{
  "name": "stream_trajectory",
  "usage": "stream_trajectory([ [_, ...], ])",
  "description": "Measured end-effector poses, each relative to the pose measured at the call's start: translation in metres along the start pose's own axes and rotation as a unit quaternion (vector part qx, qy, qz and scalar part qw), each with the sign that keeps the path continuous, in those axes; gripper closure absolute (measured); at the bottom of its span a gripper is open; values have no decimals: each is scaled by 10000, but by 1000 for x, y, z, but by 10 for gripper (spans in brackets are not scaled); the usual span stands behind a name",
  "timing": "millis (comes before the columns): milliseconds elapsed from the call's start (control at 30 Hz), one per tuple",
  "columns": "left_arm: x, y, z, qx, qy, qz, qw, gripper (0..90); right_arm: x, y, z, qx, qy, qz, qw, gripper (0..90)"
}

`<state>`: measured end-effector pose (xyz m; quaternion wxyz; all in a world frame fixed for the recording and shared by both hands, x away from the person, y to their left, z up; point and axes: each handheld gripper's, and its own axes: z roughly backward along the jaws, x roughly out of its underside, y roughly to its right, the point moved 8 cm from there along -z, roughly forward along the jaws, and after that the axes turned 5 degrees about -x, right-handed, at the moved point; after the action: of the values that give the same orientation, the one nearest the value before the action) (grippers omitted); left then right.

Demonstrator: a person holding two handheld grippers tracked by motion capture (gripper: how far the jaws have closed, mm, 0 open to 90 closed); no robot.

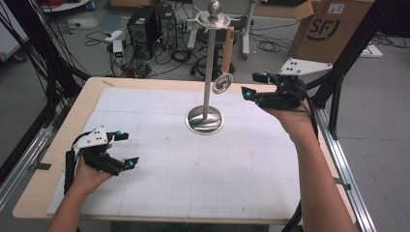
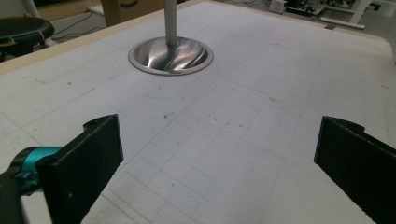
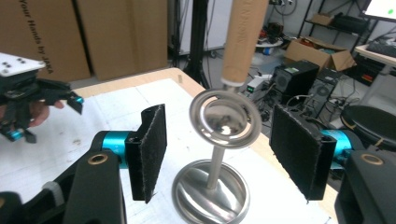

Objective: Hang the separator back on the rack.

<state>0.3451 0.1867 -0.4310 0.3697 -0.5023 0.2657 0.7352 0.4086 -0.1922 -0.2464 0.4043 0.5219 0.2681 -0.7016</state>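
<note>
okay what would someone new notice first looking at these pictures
A tall shiny metal stand rises mid-table from a round base, a ladle with a wooden handle hanging from its top. The right gripper, jaws open, is raised beside the ladle's bowl. The left gripper rests open near the table's left edge.

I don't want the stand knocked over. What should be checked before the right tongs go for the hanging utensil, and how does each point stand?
1. Right tongs open: ok, pads apart, nothing gripped.
2. Utensil lined up between the pads: ok in the right gripper view, hanging in front of them, untouched.
3. Utensil hanging on the stand: ok, wooden handle up, metal head down.
4. Stand upright, base flat on the table: ok.
5. Left tongs clear of the stand: ok, open, low over the near left of the table.
6. How the handle is hooked at the top: cannot tell.
</note>
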Motion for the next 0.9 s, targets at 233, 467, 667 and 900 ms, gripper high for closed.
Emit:
stream_trajectory([
  [233,0,0,0,9,9,11,10000,18,10,-8,7,-88,36,47,9999,332],
  [467,0,1,0,17,-1,-9,10000,18,27,-13,11,-142,63,4,9999,316],
  [667,0,1,0,26,-15,-7,10000,18,41,-12,15,-103,191,-165,9996,299],
  [900,0,1,0,25,-18,-3,10000,18,57,-15,16,-119,160,-205,9996,290],
])
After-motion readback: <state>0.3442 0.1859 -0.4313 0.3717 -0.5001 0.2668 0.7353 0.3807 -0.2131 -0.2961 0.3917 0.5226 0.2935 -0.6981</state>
